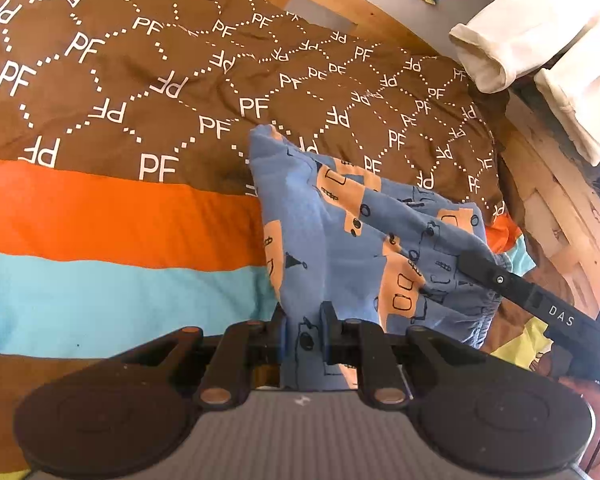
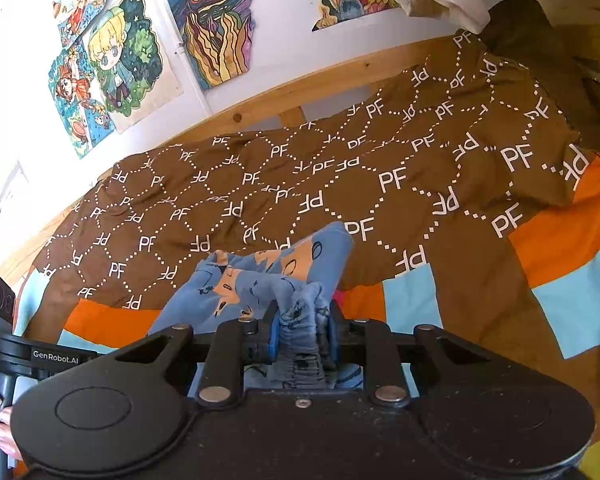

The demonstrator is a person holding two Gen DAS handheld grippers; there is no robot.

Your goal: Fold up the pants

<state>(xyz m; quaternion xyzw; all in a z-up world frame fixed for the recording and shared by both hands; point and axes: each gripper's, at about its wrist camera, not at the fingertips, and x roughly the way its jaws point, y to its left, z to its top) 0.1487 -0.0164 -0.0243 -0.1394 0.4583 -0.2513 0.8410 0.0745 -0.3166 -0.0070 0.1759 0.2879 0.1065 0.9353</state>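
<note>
Small blue pants (image 1: pixel 352 232) with orange vehicle prints hang lifted above the bed cover (image 1: pixel 112 216). My left gripper (image 1: pixel 303 320) is shut on one edge of the pants. My right gripper (image 2: pixel 302 322) is shut on the bunched elastic waistband (image 2: pixel 300 344); the pants (image 2: pixel 260 276) droop forward from it onto the cover (image 2: pixel 340 184). A finger of the right gripper (image 1: pixel 496 276) shows in the left wrist view, pinching the pants' right side. The lower part of the pants is hidden behind the gripper bodies.
The bed cover is brown with white PF letters, then orange (image 1: pixel 100 208) and light blue (image 1: pixel 100 300) bands. White folded cloths (image 1: pixel 540 44) hang at the right. A wooden bed rail (image 2: pixel 300 80) and a wall with drawings (image 2: pixel 120 60) lie beyond the bed.
</note>
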